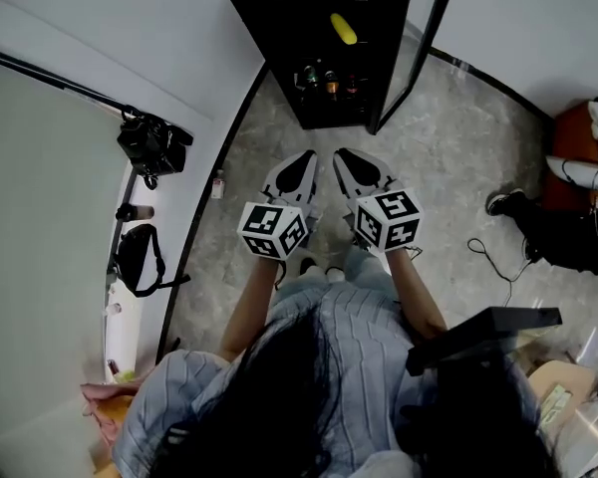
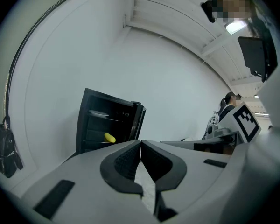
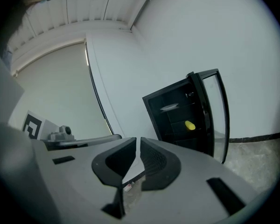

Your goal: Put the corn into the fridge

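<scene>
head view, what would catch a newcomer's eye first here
The bright yellow corn lies inside the open black fridge at the top of the picture. Just below it, the left gripper and right gripper point toward the fridge side by side, both empty.

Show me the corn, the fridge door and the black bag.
corn (image 1: 344,28), head view, its middle.
fridge door (image 3: 213,120), right gripper view, glass pane.
bag (image 1: 151,143), head view, its body.
</scene>
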`<state>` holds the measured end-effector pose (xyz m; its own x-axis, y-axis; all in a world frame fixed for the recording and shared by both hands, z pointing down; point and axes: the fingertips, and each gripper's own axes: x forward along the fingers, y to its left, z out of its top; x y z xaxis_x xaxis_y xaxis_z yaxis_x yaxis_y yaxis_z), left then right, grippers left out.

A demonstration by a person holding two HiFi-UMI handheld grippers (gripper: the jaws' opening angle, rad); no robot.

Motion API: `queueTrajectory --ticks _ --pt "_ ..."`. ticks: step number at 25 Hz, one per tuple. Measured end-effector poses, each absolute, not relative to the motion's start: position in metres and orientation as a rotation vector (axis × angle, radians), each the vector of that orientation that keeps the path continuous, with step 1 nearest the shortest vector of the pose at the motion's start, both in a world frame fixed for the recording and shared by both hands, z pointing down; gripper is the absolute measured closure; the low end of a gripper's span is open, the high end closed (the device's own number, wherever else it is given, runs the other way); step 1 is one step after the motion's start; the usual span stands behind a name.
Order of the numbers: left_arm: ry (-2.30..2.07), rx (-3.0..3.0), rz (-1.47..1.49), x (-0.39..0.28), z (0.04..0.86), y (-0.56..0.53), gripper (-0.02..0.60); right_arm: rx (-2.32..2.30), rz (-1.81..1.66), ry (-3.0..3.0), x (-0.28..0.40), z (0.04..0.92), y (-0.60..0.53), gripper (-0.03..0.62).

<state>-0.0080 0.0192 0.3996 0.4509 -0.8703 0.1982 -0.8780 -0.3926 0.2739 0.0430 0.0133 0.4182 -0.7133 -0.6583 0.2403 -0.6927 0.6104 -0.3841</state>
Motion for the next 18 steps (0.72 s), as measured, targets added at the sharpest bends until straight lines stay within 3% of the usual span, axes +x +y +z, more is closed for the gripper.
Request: queueTrajectory --ticks 18 --pt "-1.343 2.474 0.011 -0.072 0.391 0.11 0.574 1.277 0.719 -2.706 -0.024 0.406 0.121 0.565"
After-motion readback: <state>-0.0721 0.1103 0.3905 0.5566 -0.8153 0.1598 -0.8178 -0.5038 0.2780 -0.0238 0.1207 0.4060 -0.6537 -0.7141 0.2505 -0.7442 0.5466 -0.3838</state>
